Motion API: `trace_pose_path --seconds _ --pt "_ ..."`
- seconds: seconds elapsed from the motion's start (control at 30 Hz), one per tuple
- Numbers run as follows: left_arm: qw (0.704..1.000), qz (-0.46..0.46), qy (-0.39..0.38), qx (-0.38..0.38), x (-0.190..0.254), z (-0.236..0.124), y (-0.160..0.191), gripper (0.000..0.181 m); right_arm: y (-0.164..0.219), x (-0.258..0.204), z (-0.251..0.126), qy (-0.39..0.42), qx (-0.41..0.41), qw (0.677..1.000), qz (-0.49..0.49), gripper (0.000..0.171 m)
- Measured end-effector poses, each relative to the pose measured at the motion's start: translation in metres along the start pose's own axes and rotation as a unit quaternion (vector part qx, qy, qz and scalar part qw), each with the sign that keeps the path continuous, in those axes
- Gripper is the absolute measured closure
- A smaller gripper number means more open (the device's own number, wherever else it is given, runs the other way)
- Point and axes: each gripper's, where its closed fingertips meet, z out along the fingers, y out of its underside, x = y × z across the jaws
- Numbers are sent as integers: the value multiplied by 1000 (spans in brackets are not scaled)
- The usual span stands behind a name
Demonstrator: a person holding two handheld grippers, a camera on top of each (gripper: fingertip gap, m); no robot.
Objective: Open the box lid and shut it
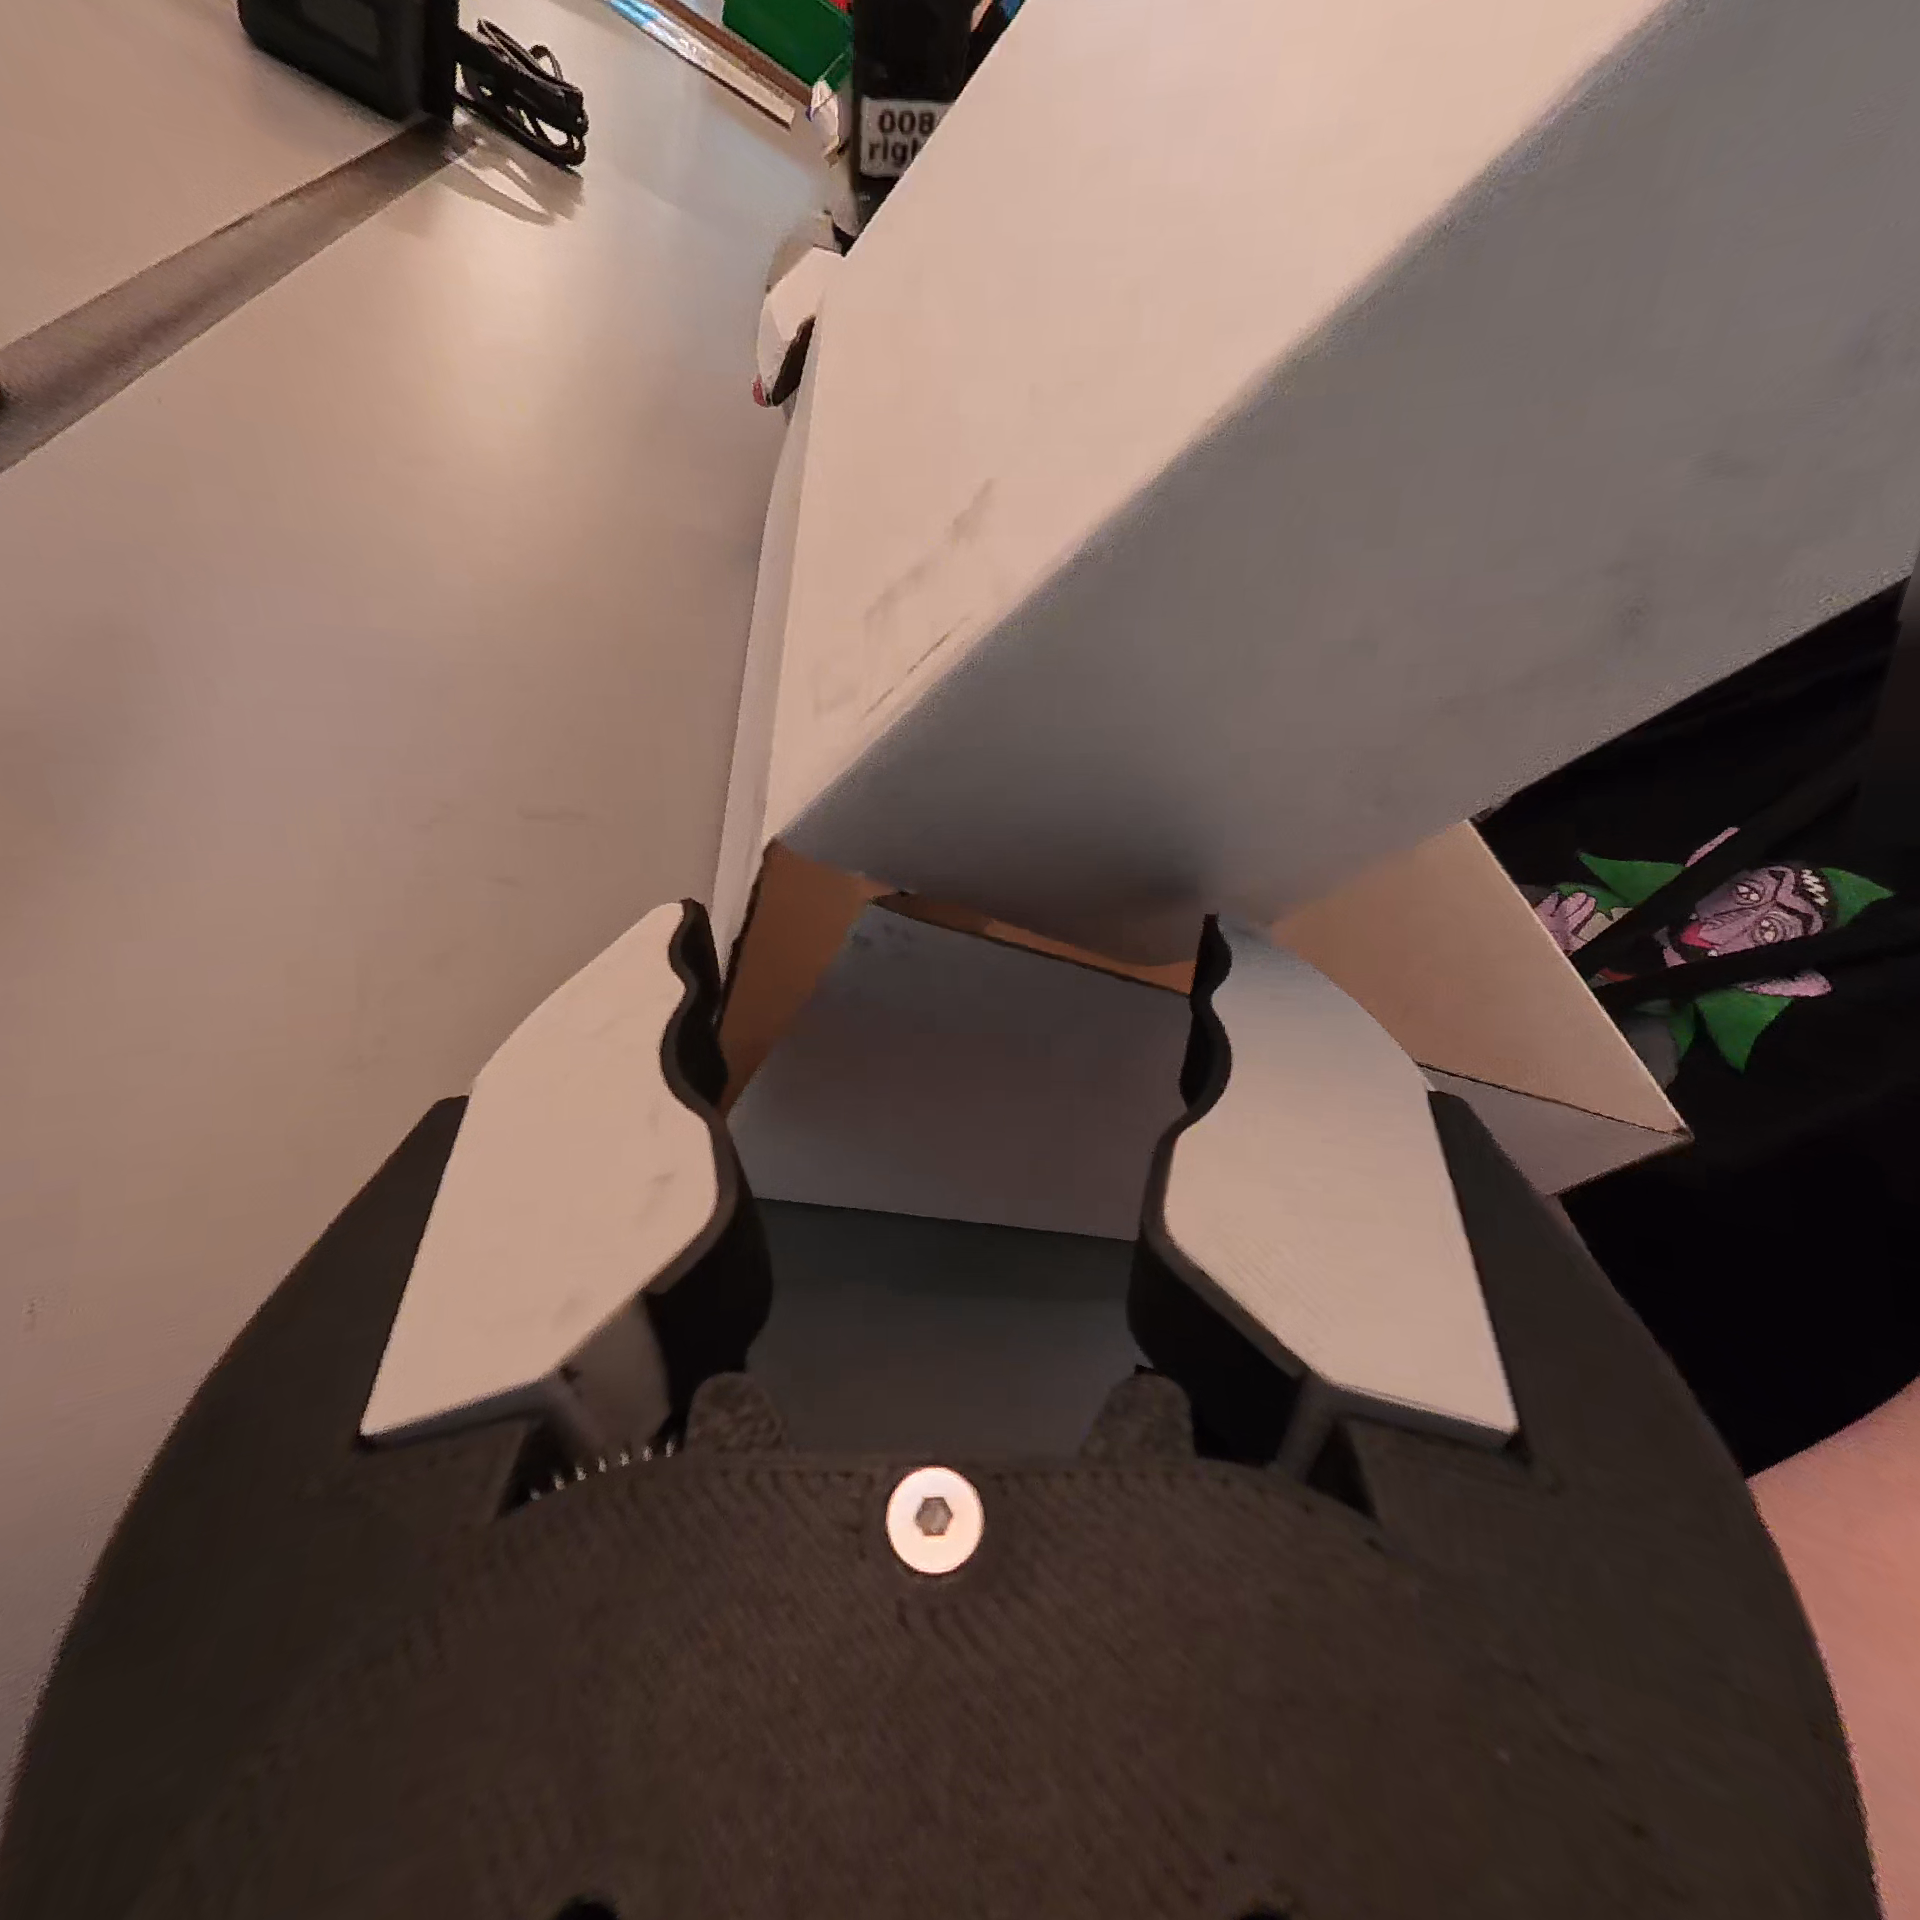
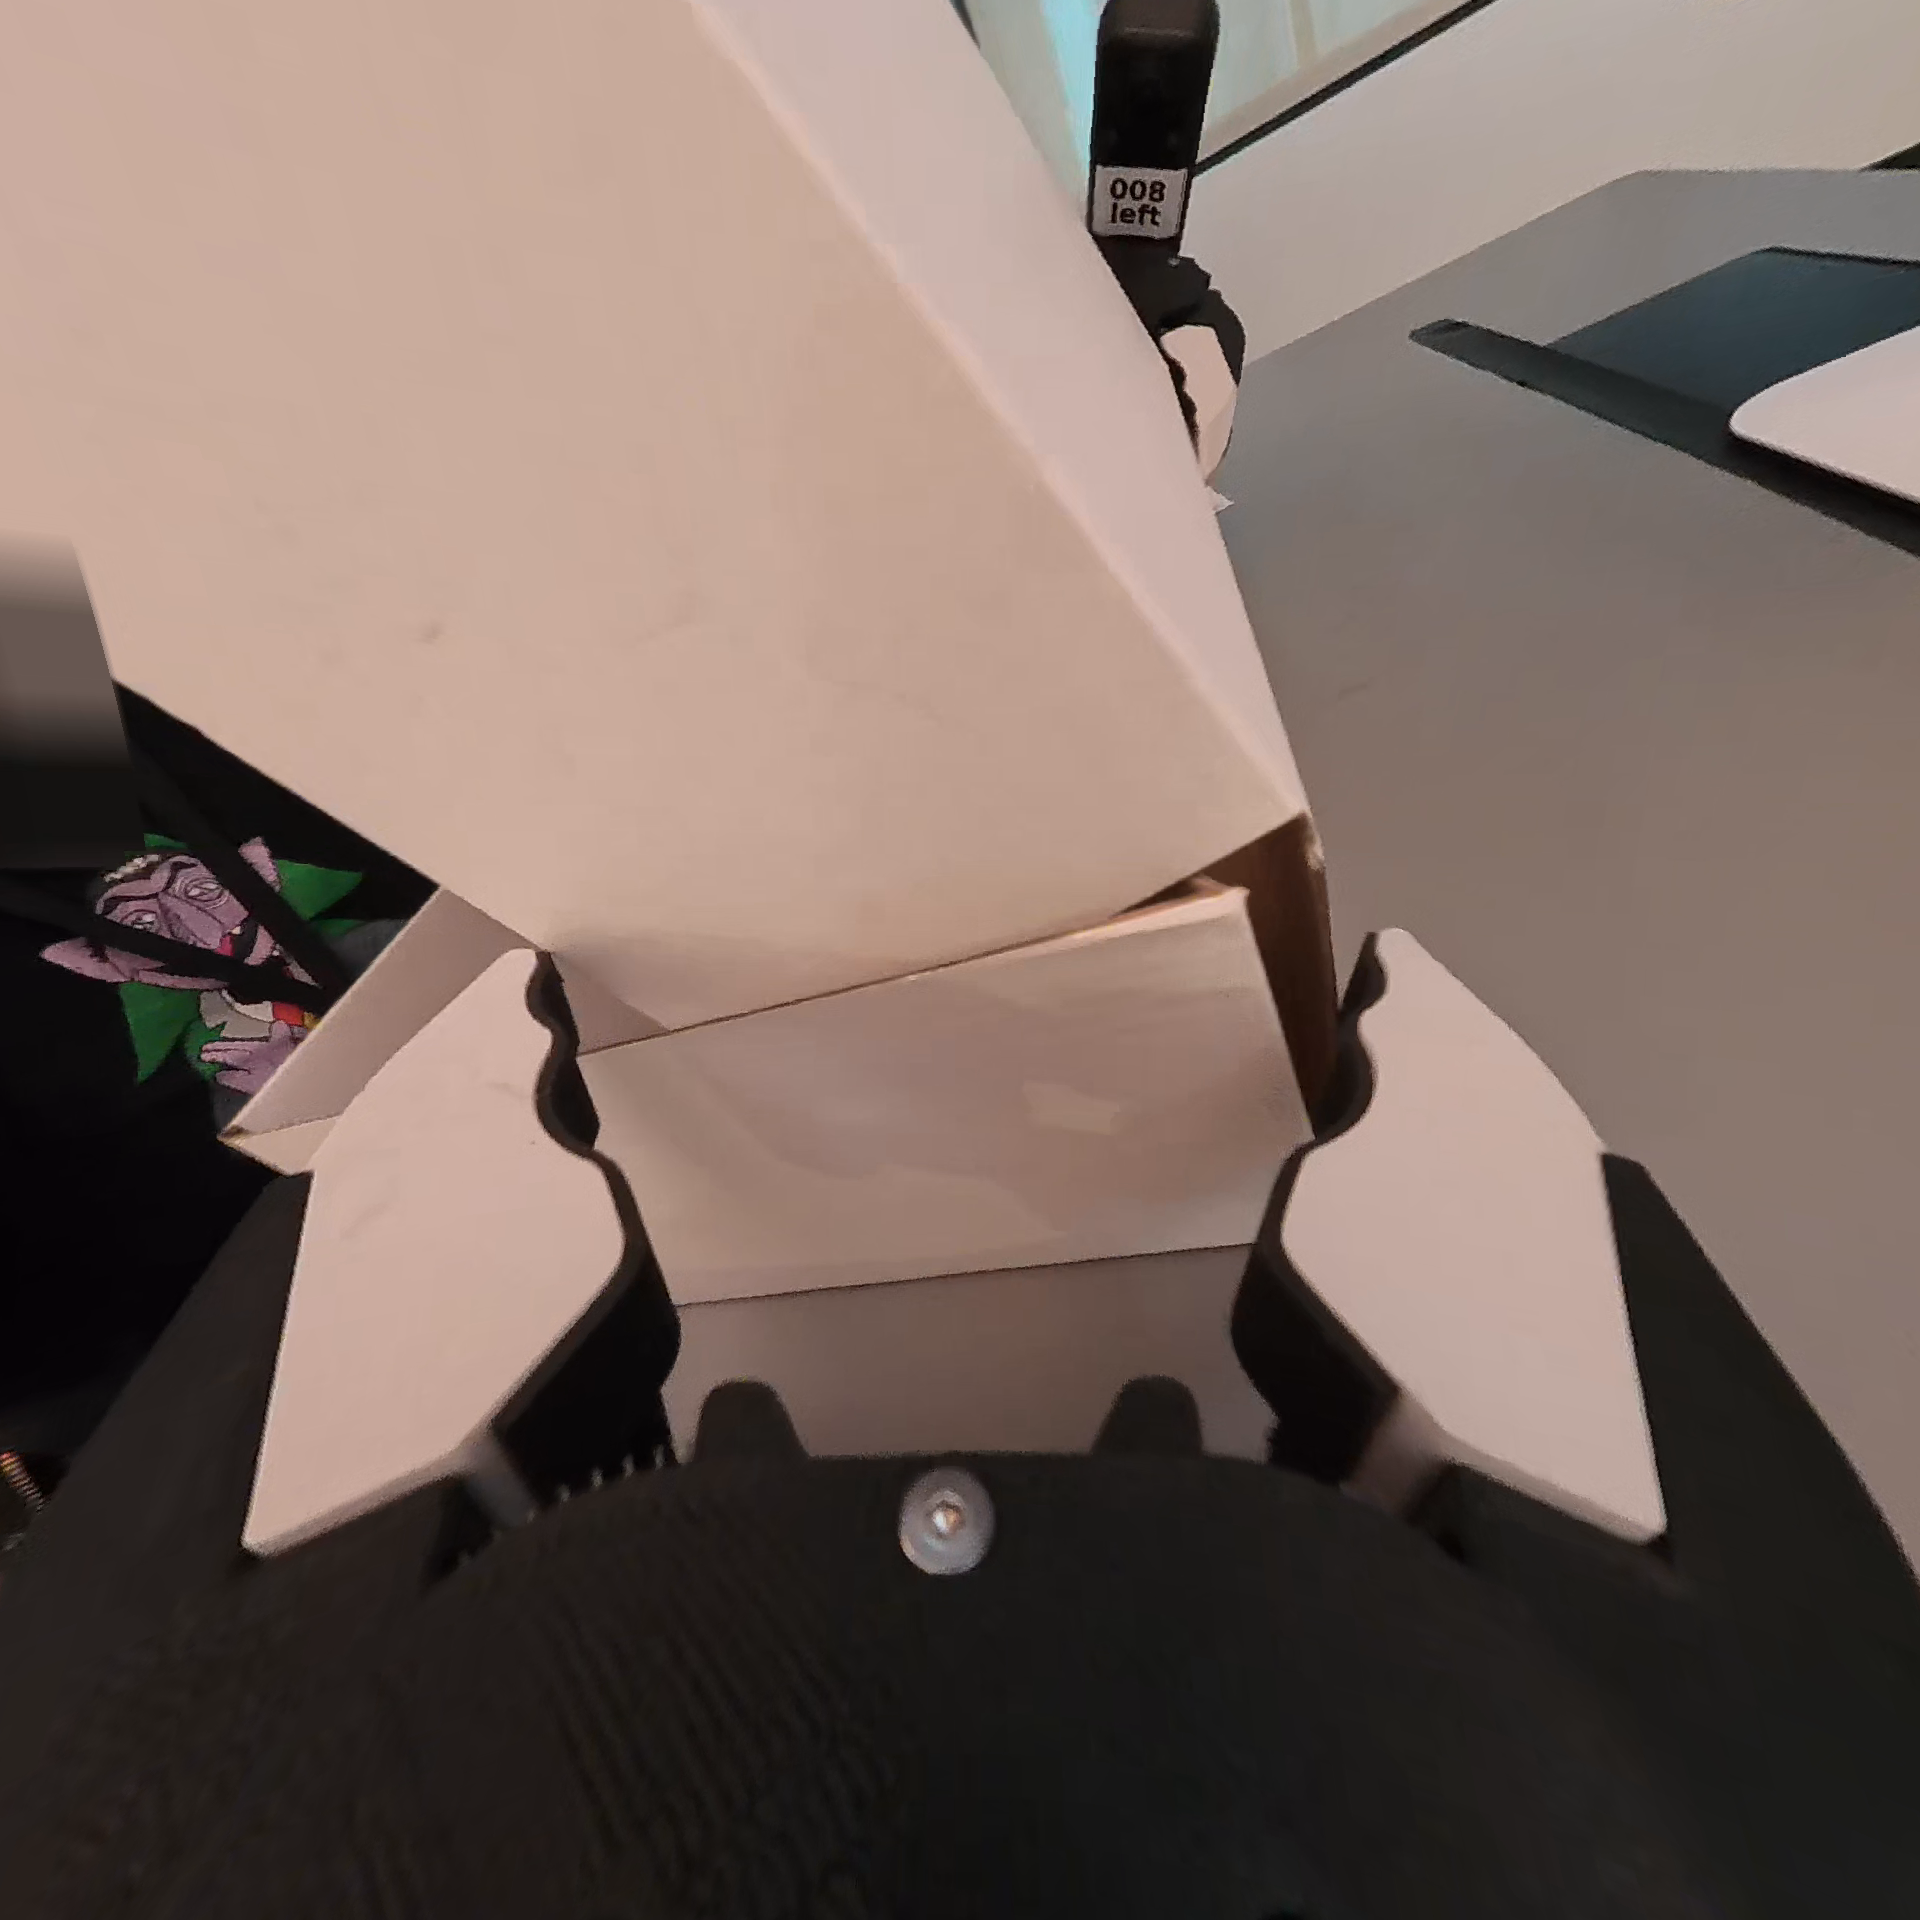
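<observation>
A white cardboard box stands on the table with its lid (image 1: 1247,468) raised and tilted up; the brown inside (image 1: 800,956) shows under it. My left gripper (image 1: 951,987) is open, with the lid's lower corner just above and between its fingertips. In the right wrist view the lid (image 2: 623,520) slants above the box's white side wall (image 2: 935,1122). My right gripper (image 2: 956,971) is open wide, its fingers astride that wall. A side flap (image 2: 343,1049) sticks out at the left. Each gripper shows beyond the box in the other's view: the right one (image 1: 894,114) and the left one (image 2: 1148,135).
A black device (image 1: 353,52) with a coiled cable (image 1: 520,94) lies at the far left of the pale table (image 1: 364,727). A silver flat device (image 2: 1849,416) lies at the far right. A person in a dark printed shirt (image 1: 1714,935) is close behind the box.
</observation>
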Motion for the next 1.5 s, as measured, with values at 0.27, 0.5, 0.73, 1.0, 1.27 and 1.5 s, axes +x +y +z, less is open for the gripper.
trace_pose_path --seconds 0.27,0.5,0.73,1.0,1.27,1.5 --pt "1000 -13 10 -3 7 -3 6 92 5 2 0 3 34 999 -1 37" --pt "1000 -16 2 -5 7 -2 8 98 1 1 -4 -23 69 997 12 44" --pt "1000 -21 7 -10 11 -3 9 106 4 -2 -5 -24 54 998 -14 50" --pt "1000 -23 3 3 22 -12 8 103 5 -10 -19 -16 53 998 19 47" --pt "997 -3 -33 65 41 -40 -13 97 -13 -41 -10 56 46 993 -90 38" --pt "968 64 -214 117 87 -69 -62 81 -61 -92 -8 190 87 955 -210 40"
